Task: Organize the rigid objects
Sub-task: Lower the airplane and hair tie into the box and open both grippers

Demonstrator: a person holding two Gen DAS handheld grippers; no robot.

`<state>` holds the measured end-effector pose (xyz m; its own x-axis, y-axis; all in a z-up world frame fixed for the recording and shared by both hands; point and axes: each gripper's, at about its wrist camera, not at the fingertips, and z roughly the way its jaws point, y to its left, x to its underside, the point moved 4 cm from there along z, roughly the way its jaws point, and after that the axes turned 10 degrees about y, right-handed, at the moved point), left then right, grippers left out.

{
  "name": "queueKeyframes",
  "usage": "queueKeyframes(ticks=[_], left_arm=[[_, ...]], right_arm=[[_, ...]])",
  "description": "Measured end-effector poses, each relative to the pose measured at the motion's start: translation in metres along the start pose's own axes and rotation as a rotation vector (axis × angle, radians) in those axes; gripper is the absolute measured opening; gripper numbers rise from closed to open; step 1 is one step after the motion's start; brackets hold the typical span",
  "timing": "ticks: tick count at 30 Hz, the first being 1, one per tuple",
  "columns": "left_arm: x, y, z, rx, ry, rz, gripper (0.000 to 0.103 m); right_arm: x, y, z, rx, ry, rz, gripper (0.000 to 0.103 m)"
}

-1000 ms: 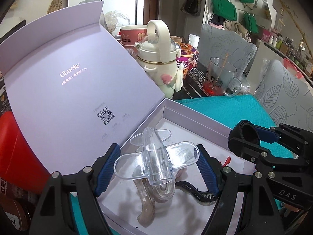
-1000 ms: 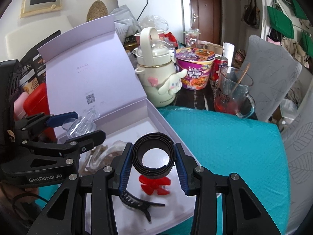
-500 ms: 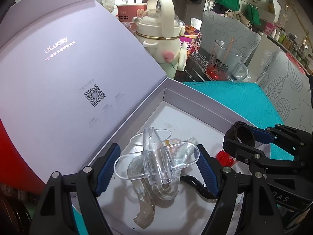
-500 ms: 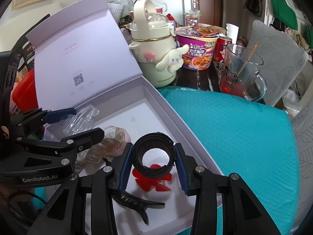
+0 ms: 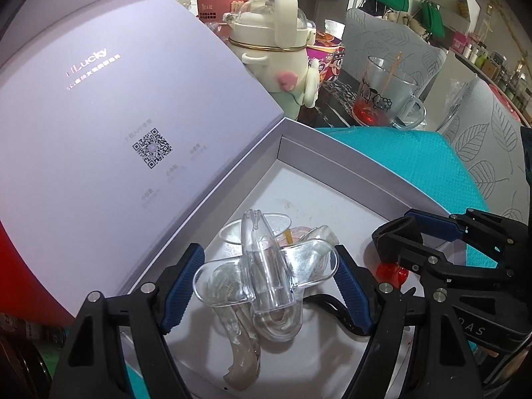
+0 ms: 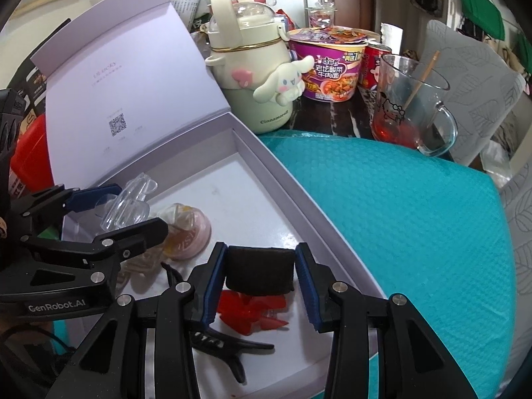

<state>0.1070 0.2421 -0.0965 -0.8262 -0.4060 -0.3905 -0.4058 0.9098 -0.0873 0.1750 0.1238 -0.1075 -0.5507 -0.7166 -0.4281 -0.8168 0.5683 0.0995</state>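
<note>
Left claw [image 5: 267,277] grips a clear plastic hair clip [image 5: 266,272] over the open lilac box [image 5: 335,148]. Right claw [image 6: 261,271] clamps a black band [image 6: 260,270], directly above a red clip [image 6: 249,312] and black clip [image 6: 222,340] on the box floor.

I see both wrist views evenly and fairly brightly lit, with soft, weak shadows. The open lavender lid [image 5: 109,126] takes a pale sheen, its printed logo glinting pink. Beside the lid, the box floor [image 6: 252,206] shows small white glare spots. The fisheye bends everything away from the lid, and black vignette fills the corners. Focus is sharp near the lid; the shelves far behind it look softer.
</note>
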Motion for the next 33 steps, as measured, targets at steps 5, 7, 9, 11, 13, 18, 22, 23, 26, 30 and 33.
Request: queueKeyframes(ticks=[5,7,9,11,13,18,22,23,26,30,33], left_arm=[[0.002,0.000,0.019,0.002,0.068,-0.017,0.077],[0.002,-0.001,0.021,0.000,0.070,-0.013,0.077],[0.003,-0.001,0.018,-0.002,0.058,-0.011,0.077],[0.003,-0.002,0.014,-0.008,0.047,-0.009,0.077],[0.002,-0.003,0.010,-0.009,0.034,-0.009,0.077],[0.000,-0.003,-0.006,-0.011,-0.011,-0.012,0.077],[-0.001,-0.004,-0.021,-0.020,-0.051,-0.009,0.077],[-0.002,-0.004,-0.025,-0.021,-0.063,-0.008,0.077],[-0.003,-0.005,-0.037,-0.028,-0.097,-0.006,0.077],[-0.002,-0.004,-0.055,-0.028,-0.132,-0.007,0.077],[-0.002,-0.005,-0.068,-0.030,-0.163,-0.005,0.077]], right_arm=[[0.001,0.000,0.001,0.005,0.005,0.002,0.041],[0.001,0.000,0.000,0.011,0.002,0.001,0.041],[0.001,0.000,-0.001,0.014,0.000,0.000,0.042],[0.000,-0.001,-0.002,0.017,0.000,0.002,0.043],[0.000,0.000,-0.004,0.017,-0.003,0.000,0.044],[-0.001,0.002,-0.010,0.026,-0.018,-0.013,0.044],[-0.001,0.003,-0.016,0.032,-0.031,-0.015,0.044],[-0.001,0.002,-0.018,0.032,-0.036,-0.013,0.044],[-0.002,0.002,-0.026,0.024,-0.055,-0.007,0.044],[-0.003,0.003,-0.041,0.025,-0.089,-0.006,0.044],[-0.004,0.003,-0.053,0.028,-0.120,-0.006,0.046]])
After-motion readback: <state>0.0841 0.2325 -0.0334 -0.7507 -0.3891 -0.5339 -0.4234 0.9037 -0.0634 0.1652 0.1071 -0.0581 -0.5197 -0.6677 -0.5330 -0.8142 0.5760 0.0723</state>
